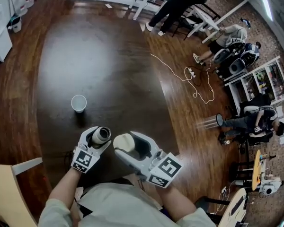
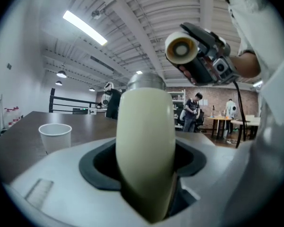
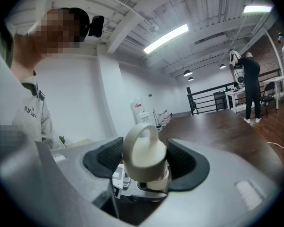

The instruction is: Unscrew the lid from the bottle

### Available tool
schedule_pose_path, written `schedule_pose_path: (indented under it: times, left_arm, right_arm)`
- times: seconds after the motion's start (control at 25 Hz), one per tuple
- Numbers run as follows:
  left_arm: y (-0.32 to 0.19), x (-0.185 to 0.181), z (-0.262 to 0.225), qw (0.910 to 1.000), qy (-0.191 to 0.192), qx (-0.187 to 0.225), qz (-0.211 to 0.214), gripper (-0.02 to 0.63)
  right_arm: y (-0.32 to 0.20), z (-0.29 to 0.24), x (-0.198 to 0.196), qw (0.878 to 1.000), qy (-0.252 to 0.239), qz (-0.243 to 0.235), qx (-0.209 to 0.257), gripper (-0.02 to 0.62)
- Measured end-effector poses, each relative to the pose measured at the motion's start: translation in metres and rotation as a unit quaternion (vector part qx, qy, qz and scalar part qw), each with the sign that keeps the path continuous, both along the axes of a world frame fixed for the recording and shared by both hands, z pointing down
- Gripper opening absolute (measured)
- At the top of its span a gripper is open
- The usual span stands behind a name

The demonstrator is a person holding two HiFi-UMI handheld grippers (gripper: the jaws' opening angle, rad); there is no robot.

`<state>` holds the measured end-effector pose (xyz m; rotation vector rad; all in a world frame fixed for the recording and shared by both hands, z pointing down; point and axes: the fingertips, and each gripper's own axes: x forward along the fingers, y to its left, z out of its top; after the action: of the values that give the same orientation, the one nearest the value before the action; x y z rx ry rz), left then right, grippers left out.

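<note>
We see the left gripper [image 1: 93, 143] closed around the body of the cream bottle [image 2: 145, 145], which sticks out past its jaws and ends in a silver rim. The right gripper [image 1: 134, 146] has its jaws clamped on the cream lid [image 3: 143, 154], and the lid is already off the bottle. Both are held in the air over the near edge of the dark table [image 1: 109, 60], just beside each other but apart. The only clear print is the black-and-white square pattern on each marker cube [image 1: 164, 170]. The person's shirt carries small white lettering in the right gripper view, too small for us to read with confidence. A red label on a water dispenser [image 3: 138, 109] by the far wall is also unreadable. The right gripper view alone shows the lid's loop handle and the ridged thread under it. The left gripper view alone shows the lid's round underside, held up and to the right of the bottle. A white paper cup [image 1: 78, 103] stands upright on the table, well apart from both grippers. The head view and the left gripper view show it, but the right gripper view does not. Only the head view shows a white cable [image 1: 189, 74] lying on the wooden floor.
</note>
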<state>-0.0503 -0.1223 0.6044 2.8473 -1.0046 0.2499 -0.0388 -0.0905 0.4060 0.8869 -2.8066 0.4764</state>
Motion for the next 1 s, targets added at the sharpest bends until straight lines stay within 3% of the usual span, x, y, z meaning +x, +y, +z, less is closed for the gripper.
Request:
schedule_pose_path:
  times: [0.28,0.56,0.8,1.0]
  left_arm:
    - [0.002,-0.003,0.012,0.9999,-0.002,-0.01,0.011,0.314]
    - [0.013,-0.011,0.02,0.9978,-0.045,-0.037,0.032,0.316]
    - [0.018,-0.01,0.027,0.9952,-0.074,-0.046,0.044,0.321]
    - [0.02,-0.013,0.026,0.9943,-0.078,-0.055,0.046,0.34]
  right_arm:
    - [0.003,0.006,-0.006,1.0,0.003,0.001,-0.003,0.285]
    - [0.005,0.011,-0.01,1.0,-0.009,0.001,-0.005,0.285]
    - [0.004,0.039,-0.009,1.0,0.01,0.011,-0.011,0.285]
    - [0.001,0.058,-0.001,0.999,0.018,0.029,-0.024,0.285]
